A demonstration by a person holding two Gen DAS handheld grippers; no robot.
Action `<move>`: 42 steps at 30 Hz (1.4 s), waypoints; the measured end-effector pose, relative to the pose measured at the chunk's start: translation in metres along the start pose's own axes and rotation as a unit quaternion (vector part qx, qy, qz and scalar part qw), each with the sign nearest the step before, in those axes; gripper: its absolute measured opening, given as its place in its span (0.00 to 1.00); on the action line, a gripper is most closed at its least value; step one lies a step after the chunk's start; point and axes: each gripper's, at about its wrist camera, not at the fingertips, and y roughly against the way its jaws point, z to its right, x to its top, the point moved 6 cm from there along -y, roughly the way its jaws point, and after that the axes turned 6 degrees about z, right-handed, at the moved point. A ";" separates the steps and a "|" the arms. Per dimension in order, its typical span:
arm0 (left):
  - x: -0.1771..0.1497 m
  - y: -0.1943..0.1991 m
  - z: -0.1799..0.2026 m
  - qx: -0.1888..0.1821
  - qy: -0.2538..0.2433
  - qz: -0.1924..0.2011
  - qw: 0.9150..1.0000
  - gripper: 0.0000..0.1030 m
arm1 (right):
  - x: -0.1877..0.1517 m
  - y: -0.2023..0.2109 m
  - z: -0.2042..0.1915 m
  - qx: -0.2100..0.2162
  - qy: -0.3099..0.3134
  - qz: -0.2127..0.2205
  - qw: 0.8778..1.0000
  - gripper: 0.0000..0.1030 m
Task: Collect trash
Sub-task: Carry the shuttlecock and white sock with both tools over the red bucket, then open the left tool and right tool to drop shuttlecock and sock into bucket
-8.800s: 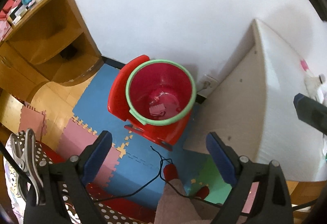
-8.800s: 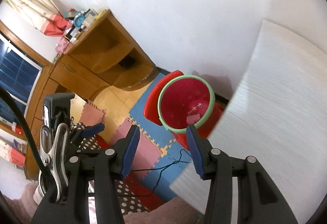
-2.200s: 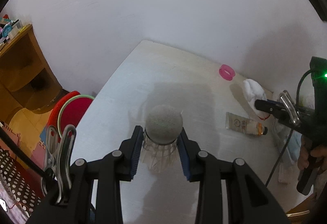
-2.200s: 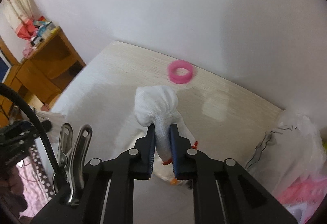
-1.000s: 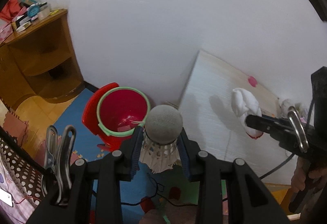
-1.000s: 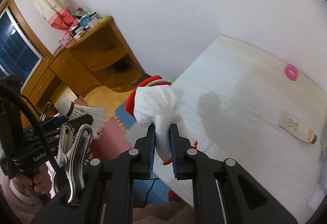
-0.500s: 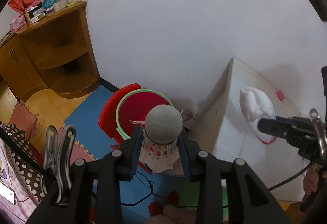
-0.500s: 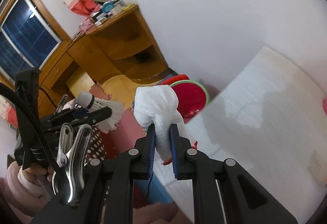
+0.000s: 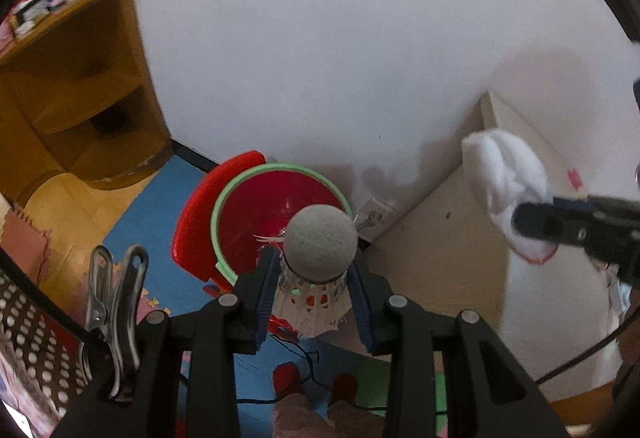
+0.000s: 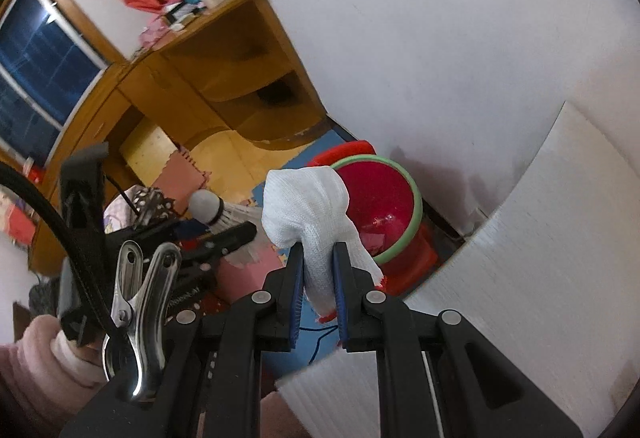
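My left gripper (image 9: 314,278) is shut on a white shuttlecock (image 9: 322,242) with a grey cork tip, held above the near rim of the red bin (image 9: 256,218) with the green rim. My right gripper (image 10: 319,262) is shut on a white knitted glove (image 10: 308,206) with a red cuff edge, held in the air left of the bin (image 10: 380,198). The glove also shows in the left wrist view (image 9: 506,178), over the table edge. The shuttlecock shows in the right wrist view (image 10: 224,214). Some scraps lie at the bottom of the bin.
The bin stands on a red stool (image 9: 196,214) on foam floor mats (image 9: 136,222), against the white wall. The white table (image 10: 540,258) is to the right of it. A wooden corner shelf (image 9: 76,94) stands at the left. A black cable (image 9: 300,358) lies on the mats.
Both grippers have swung left from the table toward the bin. The shuttlecock now hangs over the bin's near rim, and the glove has moved off the table's left edge.
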 end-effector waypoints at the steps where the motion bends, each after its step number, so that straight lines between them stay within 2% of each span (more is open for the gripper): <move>1: 0.000 -0.007 -0.003 -0.003 -0.005 -0.004 1.000 0.35 | 0.001 -0.005 0.003 -0.005 -0.002 -0.002 1.000 0.14; 10: -0.001 -0.076 -0.031 -0.025 -0.026 -0.044 0.998 0.35 | 0.014 -0.061 0.017 -0.042 -0.041 -0.029 0.998 0.14; 19: -0.004 -0.128 -0.043 -0.034 -0.045 -0.072 0.996 0.35 | 0.016 -0.096 0.026 -0.060 -0.062 -0.055 0.995 0.14; 22: -0.006 -0.141 -0.046 -0.018 -0.055 -0.084 0.995 0.43 | 0.013 -0.102 0.032 -0.064 -0.073 -0.062 0.993 0.14; 27: -0.007 -0.151 -0.045 -0.024 -0.067 -0.095 0.993 0.50 | 0.013 -0.111 0.038 -0.068 -0.087 -0.069 0.992 0.14; 42: -0.004 -0.140 -0.068 -0.004 -0.026 -0.097 0.995 0.51 | 0.019 -0.142 0.038 -0.064 -0.101 -0.098 0.988 0.15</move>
